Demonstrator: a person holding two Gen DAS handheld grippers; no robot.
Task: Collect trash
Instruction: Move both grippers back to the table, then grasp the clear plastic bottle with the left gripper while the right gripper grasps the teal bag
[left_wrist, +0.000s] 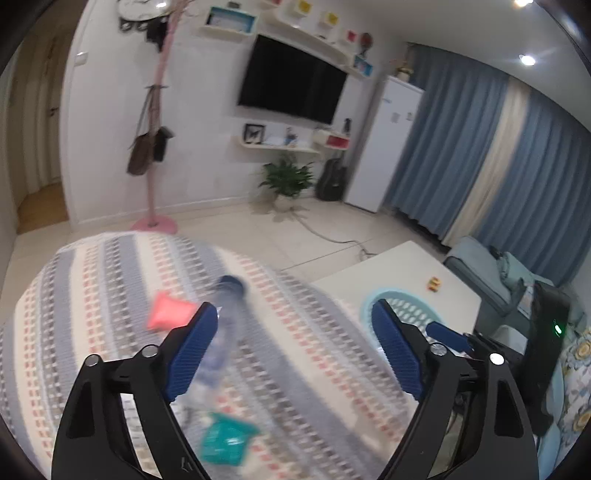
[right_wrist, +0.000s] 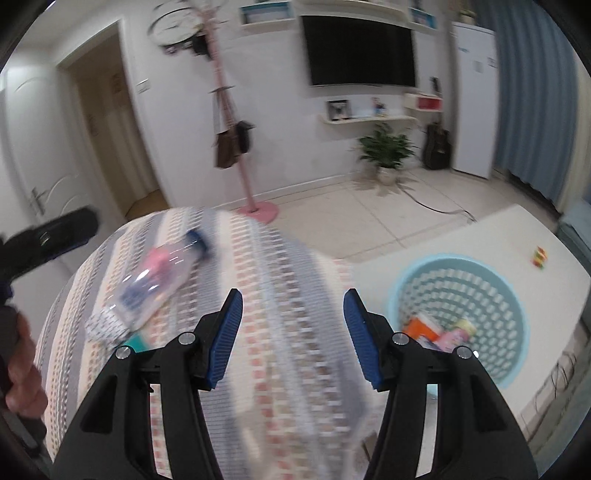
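A clear plastic bottle (left_wrist: 225, 325) with a blue cap lies on the patterned tablecloth (left_wrist: 92, 295), with a pink wrapper (left_wrist: 168, 310) to its left and a teal wrapper (left_wrist: 225, 441) near me. My left gripper (left_wrist: 293, 314) is open above the cloth, its left finger beside the bottle. My right gripper (right_wrist: 293, 299) is open and empty over the cloth (right_wrist: 280, 258). In the right wrist view the bottle (right_wrist: 159, 284) lies left of the gripper and the light-blue basket (right_wrist: 509, 295) holds several wrappers at the right.
The basket (left_wrist: 369, 306) stands on a white low table (left_wrist: 402, 266) with a small yellow-red toy (left_wrist: 434, 283) on it. A pink coat stand (right_wrist: 255, 206), a potted plant (right_wrist: 386, 151) and a sofa (left_wrist: 491, 273) stand around the tiled floor.
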